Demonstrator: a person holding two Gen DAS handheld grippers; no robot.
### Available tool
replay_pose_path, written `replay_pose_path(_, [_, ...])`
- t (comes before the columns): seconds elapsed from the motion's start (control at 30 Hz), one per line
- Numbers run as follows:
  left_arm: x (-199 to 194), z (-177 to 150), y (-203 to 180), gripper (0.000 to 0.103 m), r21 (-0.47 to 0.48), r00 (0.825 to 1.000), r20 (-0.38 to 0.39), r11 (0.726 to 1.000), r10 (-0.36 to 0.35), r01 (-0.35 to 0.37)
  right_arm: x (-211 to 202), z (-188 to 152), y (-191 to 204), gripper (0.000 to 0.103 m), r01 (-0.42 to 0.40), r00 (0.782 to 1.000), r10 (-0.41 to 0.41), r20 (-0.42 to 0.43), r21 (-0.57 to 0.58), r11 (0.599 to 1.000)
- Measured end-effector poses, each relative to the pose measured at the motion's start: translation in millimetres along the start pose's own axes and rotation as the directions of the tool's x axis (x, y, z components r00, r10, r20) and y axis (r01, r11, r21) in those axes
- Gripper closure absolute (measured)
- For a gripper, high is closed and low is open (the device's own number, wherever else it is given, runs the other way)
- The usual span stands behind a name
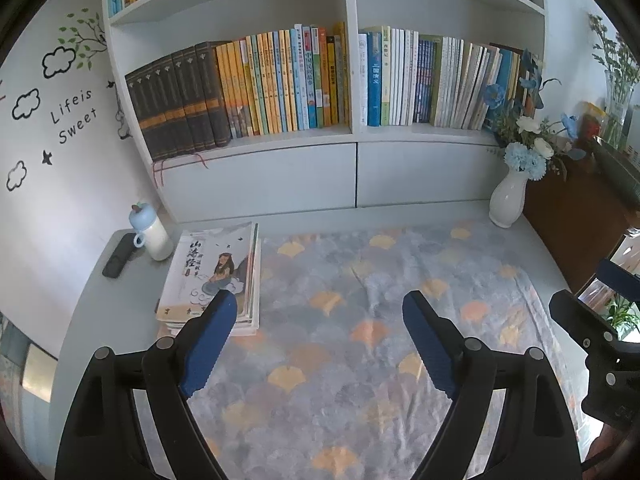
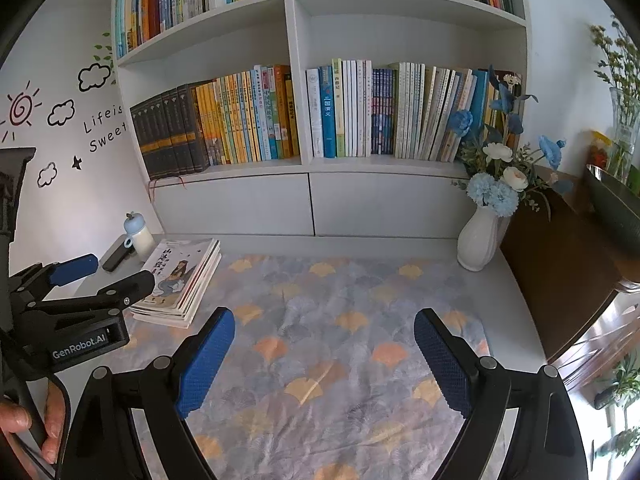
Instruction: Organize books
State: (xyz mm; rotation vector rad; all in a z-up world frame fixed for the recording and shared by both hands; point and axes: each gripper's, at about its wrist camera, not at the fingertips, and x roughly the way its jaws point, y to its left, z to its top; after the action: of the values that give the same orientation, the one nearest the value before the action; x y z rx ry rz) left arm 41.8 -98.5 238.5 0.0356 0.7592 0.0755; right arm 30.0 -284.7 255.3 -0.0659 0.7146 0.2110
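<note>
Left gripper jaws apart, nothing between, over the cloth. Right gripper jaws wide apart too, empty, above the same cloth; a hand at 8 o'clock holds the left tool. Book stack lies flat at 10 o'clock on the cloth's edge, just beyond the left finger. Bottle and remote past the stack. Vase with flowers at 2 o'clock. Shelf at 12, packed with upright books.
</note>
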Motion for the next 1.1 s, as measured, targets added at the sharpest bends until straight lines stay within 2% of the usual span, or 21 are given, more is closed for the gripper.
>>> replay_pose_path(1.1, [3.6, -3.8, 2.4, 0.018, -0.018, 0.999, -0.031, 0.999, -0.033, 0.033, 3.1, -5.4, 1.5, 0.013, -0.018, 1.000, 0.019, -0.023, 0.021, 1.000])
